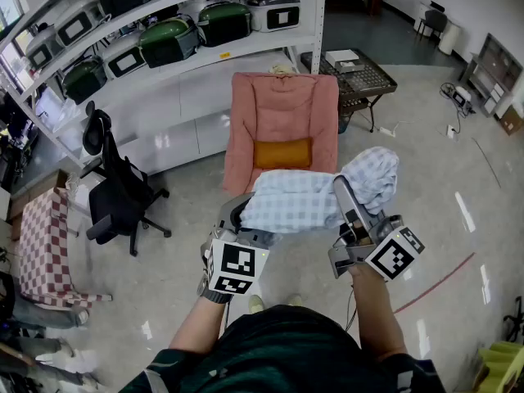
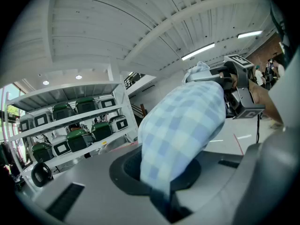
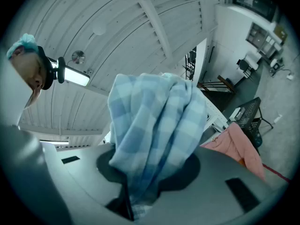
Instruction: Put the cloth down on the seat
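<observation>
cloth (image 1: 303, 199): pale blue and white checks, kinda gingham
seat (image 1: 282, 105): salmon pink all over
cushion (image 1: 282, 153): plain mustard orange
office chair (image 1: 123, 195): black
side chair (image 1: 41, 240): red and white checks
shelf appliances (image 1: 168, 39): dark green lids, some white

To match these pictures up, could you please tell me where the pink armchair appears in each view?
Head view: pink armchair at upper centre.
Left gripper view: not in it.
Right gripper view: pink armchair low at the right edge.
Shared landmark: the blue checked cloth, in all three.
</observation>
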`<act>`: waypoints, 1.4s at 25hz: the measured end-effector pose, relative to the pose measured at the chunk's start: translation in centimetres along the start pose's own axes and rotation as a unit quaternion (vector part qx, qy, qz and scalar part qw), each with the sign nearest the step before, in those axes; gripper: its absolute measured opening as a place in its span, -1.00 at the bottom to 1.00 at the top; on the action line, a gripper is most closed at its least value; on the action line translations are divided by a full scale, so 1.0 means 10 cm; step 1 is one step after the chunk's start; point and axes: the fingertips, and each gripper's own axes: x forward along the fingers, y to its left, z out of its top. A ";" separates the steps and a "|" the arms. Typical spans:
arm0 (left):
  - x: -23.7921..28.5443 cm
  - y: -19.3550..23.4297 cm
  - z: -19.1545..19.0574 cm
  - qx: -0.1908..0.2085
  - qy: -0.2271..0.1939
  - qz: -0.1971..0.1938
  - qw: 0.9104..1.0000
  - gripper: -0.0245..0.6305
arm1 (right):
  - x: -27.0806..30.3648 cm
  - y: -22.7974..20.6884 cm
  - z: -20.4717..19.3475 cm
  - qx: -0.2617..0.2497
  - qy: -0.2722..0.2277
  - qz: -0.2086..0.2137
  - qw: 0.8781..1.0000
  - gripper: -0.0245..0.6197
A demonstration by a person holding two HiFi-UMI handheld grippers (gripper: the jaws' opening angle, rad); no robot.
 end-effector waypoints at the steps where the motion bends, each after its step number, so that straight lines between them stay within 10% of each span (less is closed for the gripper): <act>1: 0.01 0.01 0.00 0.000 0.001 0.000 1.000 -0.79 | 0.01 -0.01 0.00 0.000 0.000 0.000 1.000 -0.53; 35: 0.59 -0.44 -0.51 0.021 0.099 -0.033 0.994 -0.78 | -0.12 -0.81 -0.24 0.027 0.036 -0.037 0.998 -0.51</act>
